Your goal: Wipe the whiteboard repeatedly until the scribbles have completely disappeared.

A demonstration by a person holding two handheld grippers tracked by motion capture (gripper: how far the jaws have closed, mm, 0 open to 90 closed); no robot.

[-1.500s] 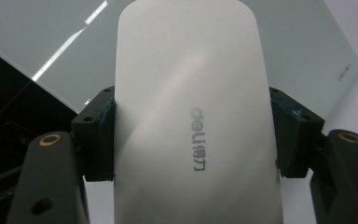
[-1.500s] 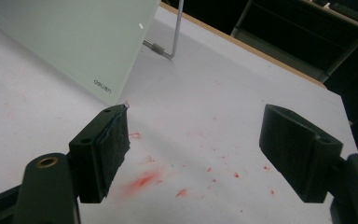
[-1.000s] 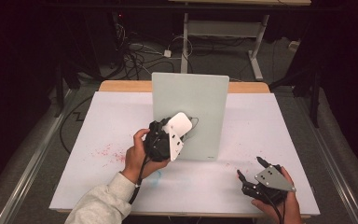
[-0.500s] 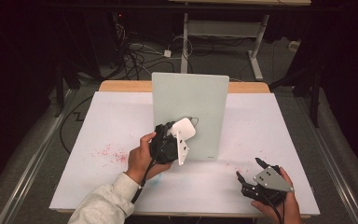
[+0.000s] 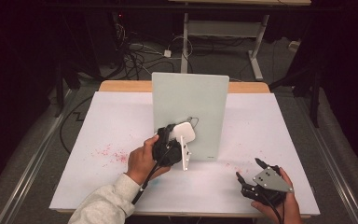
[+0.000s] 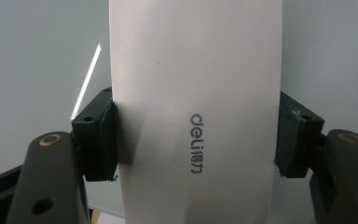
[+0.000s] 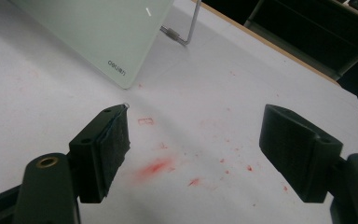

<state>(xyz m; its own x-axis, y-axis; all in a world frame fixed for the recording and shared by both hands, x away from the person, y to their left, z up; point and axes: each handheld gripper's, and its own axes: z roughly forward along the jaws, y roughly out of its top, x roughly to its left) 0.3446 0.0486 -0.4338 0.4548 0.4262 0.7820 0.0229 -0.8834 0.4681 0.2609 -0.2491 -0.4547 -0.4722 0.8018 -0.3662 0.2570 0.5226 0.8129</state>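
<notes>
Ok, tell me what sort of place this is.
Probably a lab or workshop recording bench: a white-covered table with red smears, a tangle of cables on the floor behind, and a standing glass board being wiped with an eraser.

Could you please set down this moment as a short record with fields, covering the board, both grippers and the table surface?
Held item: white oblong eraser with grey printed logo, clamped from both sides.
Left gripper: shut on the eraser, up against the board's face.
Board: pale green glass board, standing on a wire prop.
Right gripper: open, empty, above the table.
Table: white sheet with red smudges.
</notes>
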